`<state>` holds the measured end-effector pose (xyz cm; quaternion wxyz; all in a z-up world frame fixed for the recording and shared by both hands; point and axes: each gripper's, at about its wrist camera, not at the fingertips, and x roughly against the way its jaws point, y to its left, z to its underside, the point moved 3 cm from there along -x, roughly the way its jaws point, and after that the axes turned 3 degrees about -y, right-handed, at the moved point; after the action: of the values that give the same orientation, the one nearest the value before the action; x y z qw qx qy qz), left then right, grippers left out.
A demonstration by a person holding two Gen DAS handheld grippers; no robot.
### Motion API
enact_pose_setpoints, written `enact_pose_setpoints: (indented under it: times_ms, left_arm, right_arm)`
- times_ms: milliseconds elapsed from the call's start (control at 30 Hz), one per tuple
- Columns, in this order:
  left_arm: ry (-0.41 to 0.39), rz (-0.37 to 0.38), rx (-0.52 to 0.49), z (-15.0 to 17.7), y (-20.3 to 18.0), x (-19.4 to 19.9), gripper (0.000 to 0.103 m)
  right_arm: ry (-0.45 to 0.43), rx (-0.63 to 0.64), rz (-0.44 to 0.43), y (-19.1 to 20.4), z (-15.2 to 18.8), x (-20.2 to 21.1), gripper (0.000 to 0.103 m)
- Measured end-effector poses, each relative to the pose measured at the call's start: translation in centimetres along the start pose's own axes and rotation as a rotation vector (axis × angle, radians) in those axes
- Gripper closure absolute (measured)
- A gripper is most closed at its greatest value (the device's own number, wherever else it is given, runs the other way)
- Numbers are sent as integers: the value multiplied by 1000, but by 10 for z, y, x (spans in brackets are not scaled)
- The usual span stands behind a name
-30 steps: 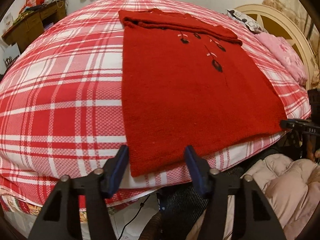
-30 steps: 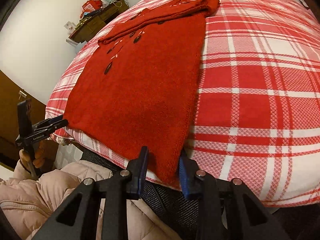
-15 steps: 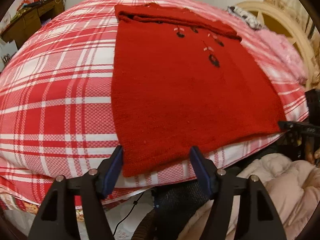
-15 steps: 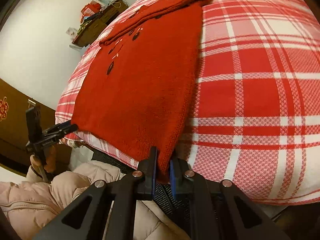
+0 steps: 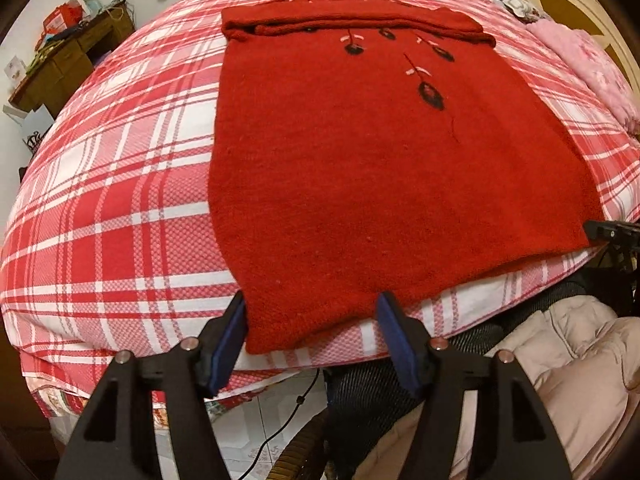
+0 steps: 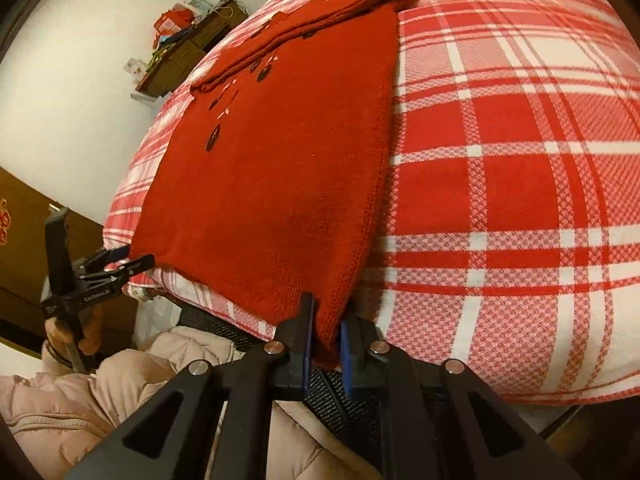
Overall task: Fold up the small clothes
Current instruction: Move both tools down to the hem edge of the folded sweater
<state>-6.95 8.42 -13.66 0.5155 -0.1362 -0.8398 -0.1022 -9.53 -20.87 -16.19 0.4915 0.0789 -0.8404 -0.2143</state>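
Observation:
A red knit sweater [image 5: 360, 184] with dark flower motifs lies flat on the bed, its sleeves folded across the top. It also shows in the right wrist view [image 6: 280, 168]. My left gripper [image 5: 312, 336] is open, its blue pads straddling the sweater's near left hem corner. My right gripper [image 6: 324, 340] is shut on the sweater's near right hem corner, with cloth pinched between the pads. The right gripper's tip [image 5: 608, 232] shows at the hem's right corner. The left gripper [image 6: 120, 264] shows at the hem's far corner in the right wrist view.
The bed [image 5: 100, 208] has a red and white plaid cover. A pink pillow [image 5: 588, 68] and cream headboard [image 5: 560, 4] are at the right. A cluttered wooden desk [image 5: 68, 64] stands at the far left. The person's pale padded jacket [image 5: 560, 360] is below the bed edge.
My right gripper closed on the sweater's near right hem corner. My left gripper moved forward so its open pads now straddle the near left hem corner.

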Motion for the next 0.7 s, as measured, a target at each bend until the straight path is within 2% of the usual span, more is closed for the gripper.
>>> enact_pose_setpoints:
  times_ms: [133, 167, 333, 433, 500, 567, 600, 667, 700]
  left_arm:
    - [11, 11, -1, -1, -3, -1, 32]
    - [13, 19, 2, -2, -3, -1, 32]
    - [15, 69, 14, -4, -6, 0, 31]
    - [9, 138, 40, -4, -6, 3, 19]
    - [-1, 179, 69, -5, -3, 4, 18]
    - [0, 203, 102, -6, 1, 3, 18]
    - [3, 213, 127, -5, 4, 1, 19]
    - [7, 247, 165, -4, 7, -1, 33]
    - [15, 277, 184, -4, 9, -2, 55]
  right_arm:
    - [-5, 8, -46, 4, 0, 0, 64]
    - [-8, 14, -49, 5, 1, 0, 62]
    - [-12, 62, -15, 11, 2, -1, 62]
    - [-14, 65, -13, 11, 1, -3, 62]
    - [-13, 73, -11, 12, 1, -3, 62]
    - [-12, 85, 4, 13, 2, -4, 66]
    - [-12, 95, 23, 14, 2, -5, 71]
    - [-16, 109, 51, 14, 1, -5, 81]
    - [-18, 108, 56, 13, 1, -5, 87]
